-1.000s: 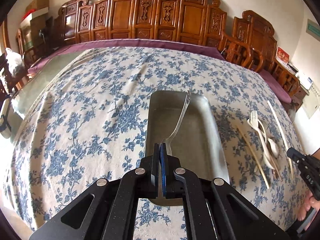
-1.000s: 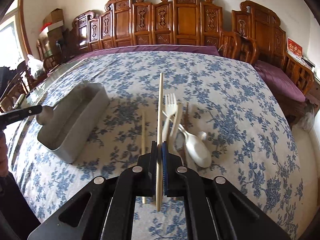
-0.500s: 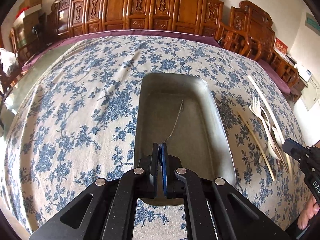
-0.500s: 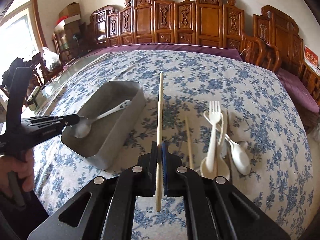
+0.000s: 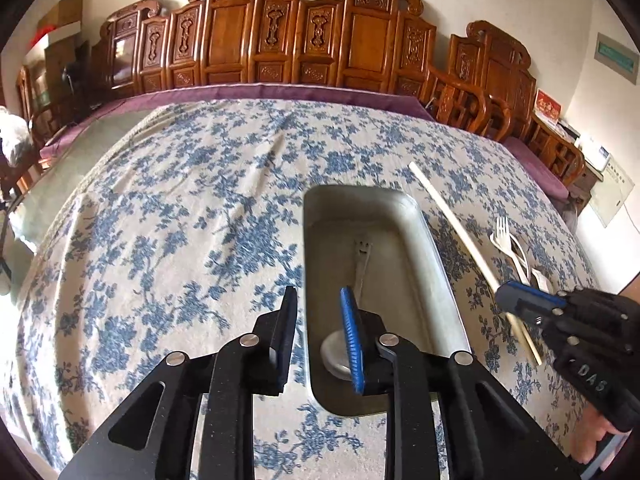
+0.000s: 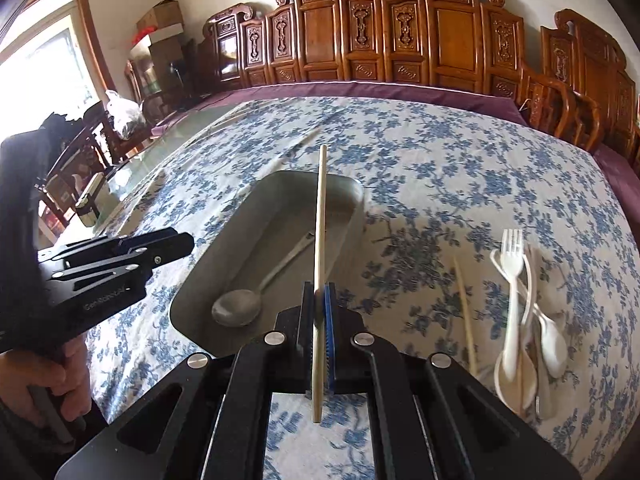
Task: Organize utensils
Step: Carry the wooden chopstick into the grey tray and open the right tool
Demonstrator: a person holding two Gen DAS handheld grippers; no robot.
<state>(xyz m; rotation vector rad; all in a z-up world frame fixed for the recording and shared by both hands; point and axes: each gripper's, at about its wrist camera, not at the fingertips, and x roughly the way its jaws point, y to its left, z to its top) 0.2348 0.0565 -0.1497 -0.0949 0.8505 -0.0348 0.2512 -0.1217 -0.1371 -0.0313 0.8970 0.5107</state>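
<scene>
A grey metal tray (image 5: pixel 436 272) (image 6: pixel 224 240) lies on the floral tablecloth. A metal spoon (image 5: pixel 360 264) (image 6: pixel 256 292) lies inside it. My left gripper (image 5: pixel 318 300) is open and empty above the tray's near left rim; it also shows in the right wrist view (image 6: pixel 176 240). My right gripper (image 6: pixel 320 292) is shut on a pale chopstick (image 6: pixel 320 220) that points out over the tray. In the left wrist view the right gripper (image 5: pixel 516 300) holds that chopstick (image 5: pixel 452 220) beside the tray's right rim.
A second chopstick (image 6: pixel 464 304), a white plastic fork (image 6: pixel 512 256) and white spoons (image 6: pixel 552 336) lie together right of the tray. Carved wooden chairs (image 5: pixel 360 48) line the table's far edge. A small box (image 6: pixel 90 200) sits at the left.
My left gripper opened and let go of the metal spoon, which now lies in the tray. My right gripper carried the chopstick left, over the tray.
</scene>
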